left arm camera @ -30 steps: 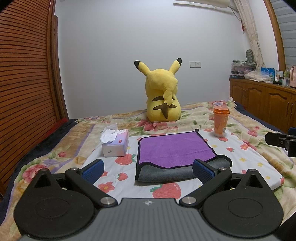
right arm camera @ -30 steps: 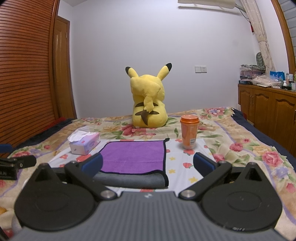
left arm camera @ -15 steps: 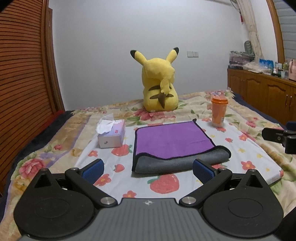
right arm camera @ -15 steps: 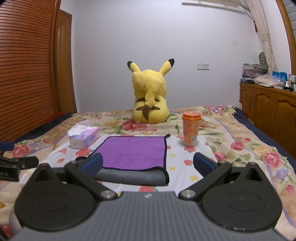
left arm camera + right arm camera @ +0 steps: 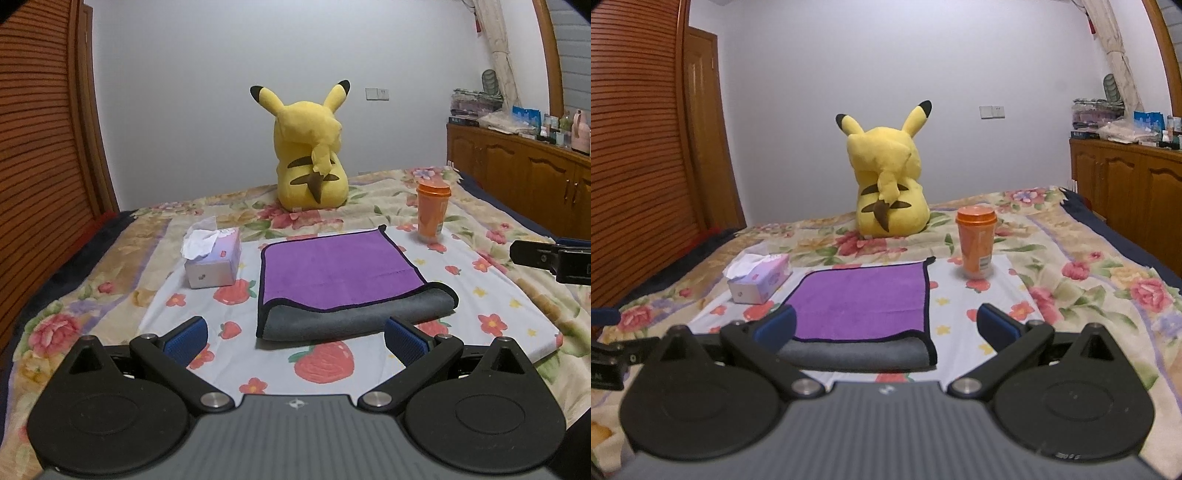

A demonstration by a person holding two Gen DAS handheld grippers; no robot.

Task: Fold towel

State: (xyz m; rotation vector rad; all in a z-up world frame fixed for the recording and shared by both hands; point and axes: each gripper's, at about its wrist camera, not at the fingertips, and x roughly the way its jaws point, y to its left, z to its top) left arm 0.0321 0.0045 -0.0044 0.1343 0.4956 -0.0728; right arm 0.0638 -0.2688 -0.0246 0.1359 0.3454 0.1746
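Towel (image 5: 334,273) sits on the bed (image 5: 491,306) dead centre in the left view, purple side up with a grey folded roll along its near edge, so it looks folded once already. Its long axis runs left to right across the frame. Left claw (image 5: 295,338) is spread wide, holding nothing, hovering just short of that grey edge. Right claw (image 5: 886,326) is also spread and empty; from its view the towel lies toward lower left, near its left finger. My guess is both are about equally placed for the next fold. Tissue box (image 5: 212,260) sits left of the towel and the orange cup (image 5: 432,214) upper right, both apart from it. Pikachu plush (image 5: 308,151) is well behind, nothing blocking.
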